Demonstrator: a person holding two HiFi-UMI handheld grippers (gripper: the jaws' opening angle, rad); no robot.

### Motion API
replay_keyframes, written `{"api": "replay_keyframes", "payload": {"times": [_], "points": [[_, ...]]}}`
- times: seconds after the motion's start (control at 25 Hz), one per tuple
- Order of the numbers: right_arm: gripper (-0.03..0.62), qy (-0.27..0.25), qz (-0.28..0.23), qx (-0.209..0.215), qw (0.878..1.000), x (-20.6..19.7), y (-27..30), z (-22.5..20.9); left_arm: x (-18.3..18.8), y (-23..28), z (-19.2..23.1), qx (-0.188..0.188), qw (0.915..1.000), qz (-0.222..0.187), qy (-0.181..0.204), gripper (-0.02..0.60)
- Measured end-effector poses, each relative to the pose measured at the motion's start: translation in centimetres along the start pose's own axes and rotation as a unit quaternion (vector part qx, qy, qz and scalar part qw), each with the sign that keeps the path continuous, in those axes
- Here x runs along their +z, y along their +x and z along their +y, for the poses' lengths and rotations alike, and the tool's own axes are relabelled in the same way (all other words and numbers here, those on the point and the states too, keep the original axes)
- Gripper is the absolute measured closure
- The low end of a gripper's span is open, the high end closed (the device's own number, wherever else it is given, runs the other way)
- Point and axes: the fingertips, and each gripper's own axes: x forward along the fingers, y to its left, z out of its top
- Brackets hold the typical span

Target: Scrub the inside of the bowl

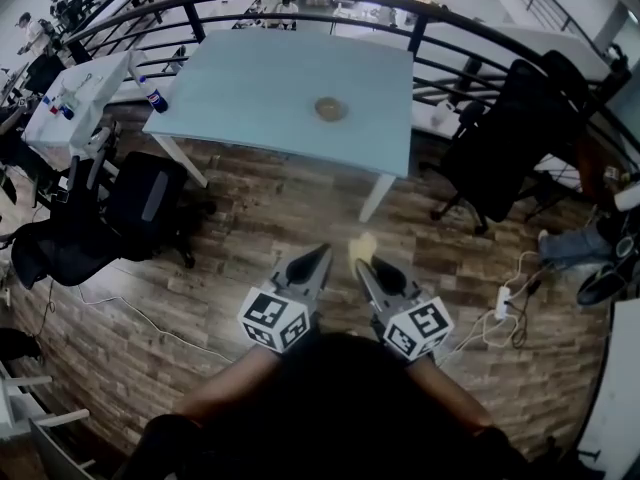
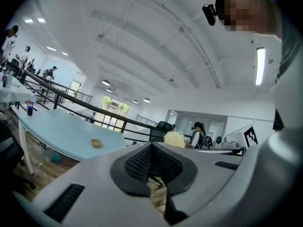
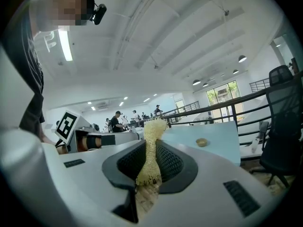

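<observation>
A small tan bowl (image 1: 330, 109) sits near the middle of a pale blue table (image 1: 250, 98), well ahead of both grippers. It also shows as a small bowl (image 2: 96, 143) in the left gripper view and as a distant bowl (image 3: 202, 142) in the right gripper view. My right gripper (image 1: 362, 268) is shut on a pale yellow fibrous scrubber (image 3: 151, 143), whose tuft sticks out past the jaws as the scrubber's end (image 1: 363, 246). My left gripper (image 1: 320, 257) is shut with nothing in it. Both hang side by side over the wooden floor, short of the table.
A bottle (image 1: 155, 96) stands at the table's left corner. Black office chairs stand at the left (image 1: 150, 203) and right (image 1: 510, 138). A dark railing (image 1: 300, 3) curves behind the table. A power strip with cables (image 1: 503, 303) lies on the floor at right.
</observation>
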Motion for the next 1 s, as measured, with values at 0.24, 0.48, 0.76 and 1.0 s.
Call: {"api": "replay_keyframes", "payload": {"times": [0.24,0.48,0.76,1.0], "points": [[0.526,0.004,-0.010,-0.008,1.000,1.6,6.2,0.7,2.6,0.2,5.0,-0.026,0.9995,0.011,0.015,0.584],[0.526,0.007,-0.014,-0.010,1.000,2.4,11.0,2.2,4.7,-1.1,9.3,-0.037,0.9991,0.004,0.022,0.584],[0.526,0.004,-0.013,0.008,1.000,2.4,15.7,4.4,5.7,-3.2,14.0,-0.026,0.9994,-0.004,0.021,0.584],[0.526,0.001,-0.011,0.024,1.000,2.9,18.3,4.8,6.2,-3.3,16.3,-0.009,0.9996,0.002,0.027,0.584]]}}
